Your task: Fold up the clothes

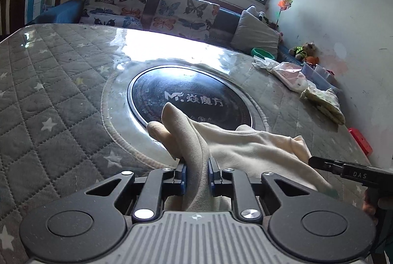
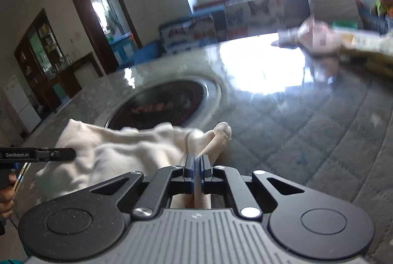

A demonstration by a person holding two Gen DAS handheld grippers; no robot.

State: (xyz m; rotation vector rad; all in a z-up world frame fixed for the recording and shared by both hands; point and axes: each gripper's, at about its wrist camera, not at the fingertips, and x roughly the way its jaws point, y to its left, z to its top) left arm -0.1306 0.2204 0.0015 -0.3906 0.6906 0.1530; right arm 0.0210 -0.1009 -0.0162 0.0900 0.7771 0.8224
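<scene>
Both hand-held grippers pinch the same cream, soft fleece garment (image 1: 245,146), which lies bunched at the near edge of the grey quilted, star-patterned desk (image 1: 49,97) under its clear glossy cover, partly over the round black inset plate (image 1: 191,97) with white lettering. The left hand-held gripper (image 1: 197,165) has its blue pads closed narrowly on a thick fold of the cloth, a loose end sticking up past the tips. The right hand-held gripper (image 2: 197,163) is clamped almost flat on a thinner edge, with a rolled end poking beyond it.

The step in hand looks like taking two corners for a lift or spread. To do it well, I would draw both holds apart evenly until the cloth is taut, keeping it clear of the slippery cover, and check that each pinch has only one layer.

At the desk's far right, pale blue translucent plastic boxes (image 1: 319,75) sit behind crumpled bags; their contents cannot be made out.
</scene>
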